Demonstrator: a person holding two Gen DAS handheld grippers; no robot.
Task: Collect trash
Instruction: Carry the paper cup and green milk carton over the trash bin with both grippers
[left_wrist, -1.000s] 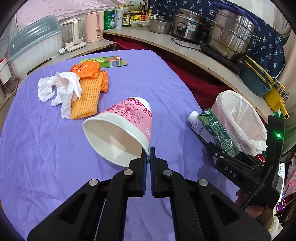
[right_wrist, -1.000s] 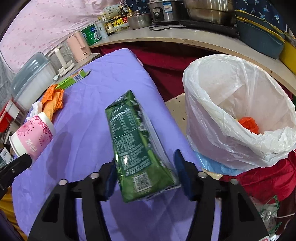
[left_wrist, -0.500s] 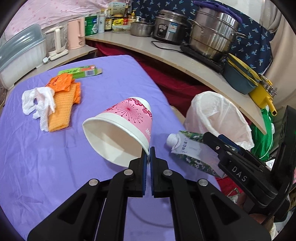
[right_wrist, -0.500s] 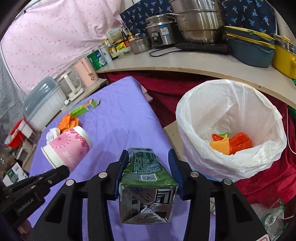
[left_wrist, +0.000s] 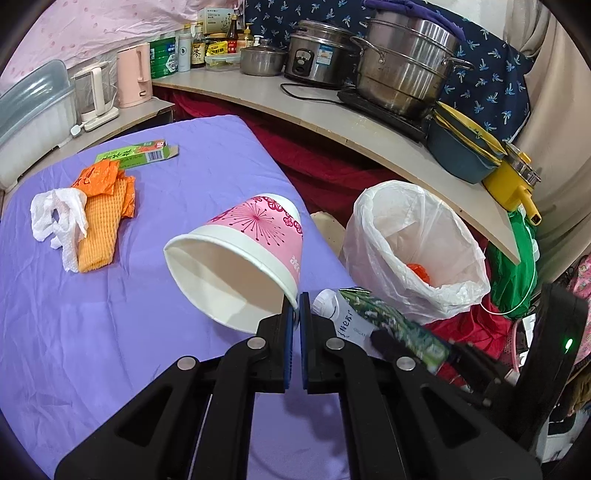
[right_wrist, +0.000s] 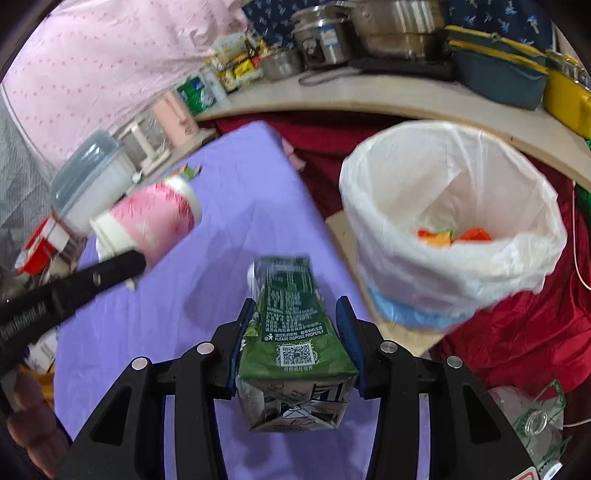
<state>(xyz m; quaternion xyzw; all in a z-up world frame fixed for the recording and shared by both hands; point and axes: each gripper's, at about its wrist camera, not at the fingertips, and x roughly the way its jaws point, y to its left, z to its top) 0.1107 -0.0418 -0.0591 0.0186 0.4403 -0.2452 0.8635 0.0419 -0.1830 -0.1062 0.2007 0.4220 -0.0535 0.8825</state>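
My left gripper (left_wrist: 294, 300) is shut on the rim of a pink and white paper cup (left_wrist: 243, 251), held tilted above the purple table (left_wrist: 92, 332). My right gripper (right_wrist: 295, 306) is shut on a green drink carton (right_wrist: 291, 325), its cap end pointing away from me. The carton (left_wrist: 384, 321) also shows low right in the left wrist view, beside the cup. A bin lined with a white bag (right_wrist: 443, 206) stands off the table's right edge, with orange scraps inside. The cup (right_wrist: 147, 221) and the left gripper appear blurred at the left of the right wrist view.
On the far left of the table lie an orange foam net (left_wrist: 103, 218), an orange wrapper (left_wrist: 98, 177), crumpled white tissue (left_wrist: 55, 214) and a green box (left_wrist: 136, 155). A curved counter (left_wrist: 332, 122) with pots, a rice cooker and bottles runs behind. Red cloth lies below the bin.
Both grippers moved right toward the bin with their loads. The carton turned from standing upright in the jaws to lying along them, and the jaws narrowed on it.
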